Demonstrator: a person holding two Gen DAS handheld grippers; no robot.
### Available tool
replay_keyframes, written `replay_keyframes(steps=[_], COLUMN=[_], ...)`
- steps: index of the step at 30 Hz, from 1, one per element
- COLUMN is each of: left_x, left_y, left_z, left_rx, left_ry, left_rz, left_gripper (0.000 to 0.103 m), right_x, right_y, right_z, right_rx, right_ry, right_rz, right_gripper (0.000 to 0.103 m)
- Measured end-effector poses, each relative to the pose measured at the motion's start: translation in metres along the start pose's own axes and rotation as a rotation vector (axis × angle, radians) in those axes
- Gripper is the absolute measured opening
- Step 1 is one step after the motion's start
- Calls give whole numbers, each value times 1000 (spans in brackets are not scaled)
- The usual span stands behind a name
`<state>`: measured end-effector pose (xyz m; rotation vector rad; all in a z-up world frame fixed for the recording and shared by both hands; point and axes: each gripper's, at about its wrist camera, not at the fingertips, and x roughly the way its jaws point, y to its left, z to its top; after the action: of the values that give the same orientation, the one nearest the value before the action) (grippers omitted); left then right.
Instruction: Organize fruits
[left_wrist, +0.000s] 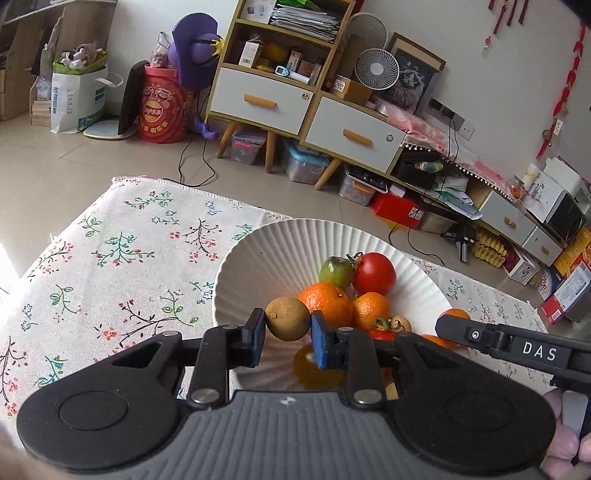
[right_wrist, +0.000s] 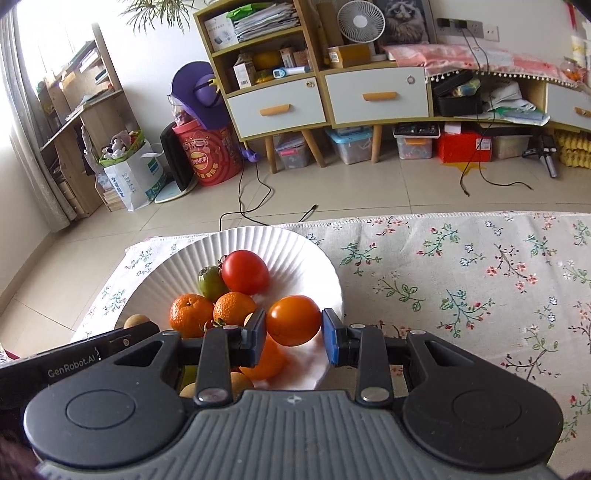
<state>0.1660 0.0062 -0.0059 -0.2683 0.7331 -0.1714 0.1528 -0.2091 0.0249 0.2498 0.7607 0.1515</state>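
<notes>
Gripping two small fruits at once, you hold both over the near side of the white ribbed plate (left_wrist: 258, 251) on the floral tablecloth (left_wrist: 110, 236). Your left gripper (left_wrist: 288, 334) is clenched on a tan, rough-skinned longan (left_wrist: 287, 318), light with a thin brittle shell, so squeeze across its widest part. Your right gripper (right_wrist: 293, 332) has a glossy orange tomato (right_wrist: 293, 319) between its blue pads (right_wrist: 334, 341); the right pad looks barely touching, so I judge the grip slack. It is smooth, soft, slippery and easily bruised. Mandarins (right_wrist: 190, 314), a red tomato (right_wrist: 245, 271) and a green fruit (right_wrist: 210, 282) lie piled on the plate.
</notes>
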Motion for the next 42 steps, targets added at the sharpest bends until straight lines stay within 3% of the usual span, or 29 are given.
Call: replay_keyframes(steps=[5, 11, 22, 28, 33, 42], left_x=[-4, -17, -54, -68, -79, -91], left_y=[-4, -10, -17, -20, -21, -23], left_z=[2, 3, -4, -17, -25, -40], left_rx=[28, 67, 130, 167, 150, 160], left_ry=[-11, -12, 20, 63, 119, 173], left_rz=[14, 32, 115, 195, 192, 260], left_gripper=[30, 53, 86, 93, 100, 100], right_x=[-6, -17, -51, -63, -73, -75], right_y=[-2, -4, 12, 18, 22, 29], right_z=[2, 3, -13, -17, -29, -52], right_rx=[9, 22, -104, -143, -148, -178], right_ry=[-6, -15, 12, 61, 89, 138], right_rz=[7, -2, -26, -91, -125, -213], right_gripper=[35, 45, 78, 82, 89, 96])
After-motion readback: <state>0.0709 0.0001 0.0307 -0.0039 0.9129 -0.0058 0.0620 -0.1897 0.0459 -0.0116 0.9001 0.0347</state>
